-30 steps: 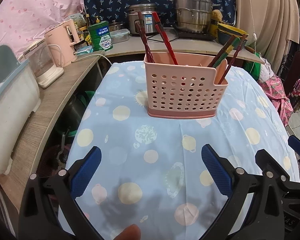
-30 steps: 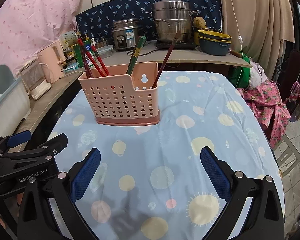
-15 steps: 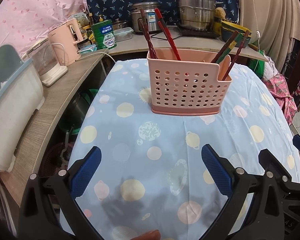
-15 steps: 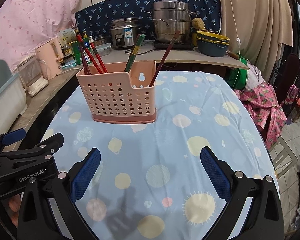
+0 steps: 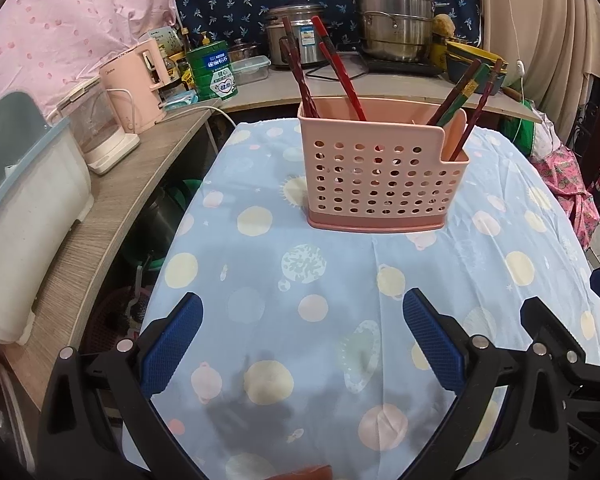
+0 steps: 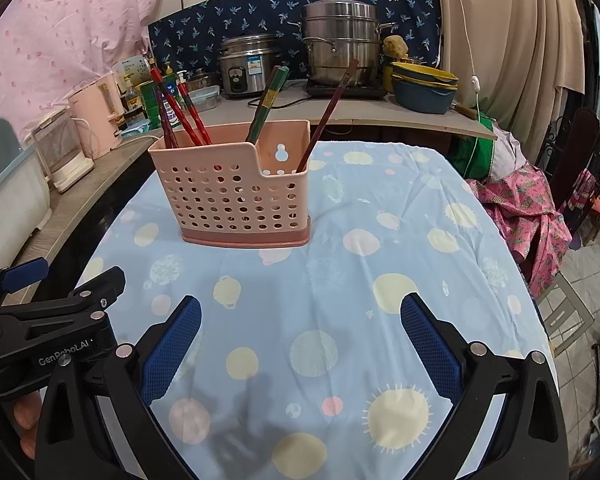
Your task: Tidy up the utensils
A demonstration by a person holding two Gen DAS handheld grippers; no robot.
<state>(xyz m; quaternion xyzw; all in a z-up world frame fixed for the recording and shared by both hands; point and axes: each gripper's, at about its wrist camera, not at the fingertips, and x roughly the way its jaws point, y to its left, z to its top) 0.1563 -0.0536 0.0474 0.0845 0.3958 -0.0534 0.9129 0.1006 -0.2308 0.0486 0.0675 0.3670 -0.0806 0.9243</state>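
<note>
Left gripper (image 5: 302, 344) hovering wide open, empty, over blue dotted tablecloth (image 5: 268, 280). Pink utensil holder (image 5: 380, 168) standing ahead, red chopsticks (image 5: 342, 74) leaning inside.

Only lettering I can really read is "GenRobot.AI", white on the black body of the left gripper (image 6: 100, 308) as the right wrist camera sees it. The green tin (image 5: 216, 70) on the counter has a blue label with white writing (too small to make out). The rice cooker (image 6: 249, 65) has a sticker, also unreadable.
</note>
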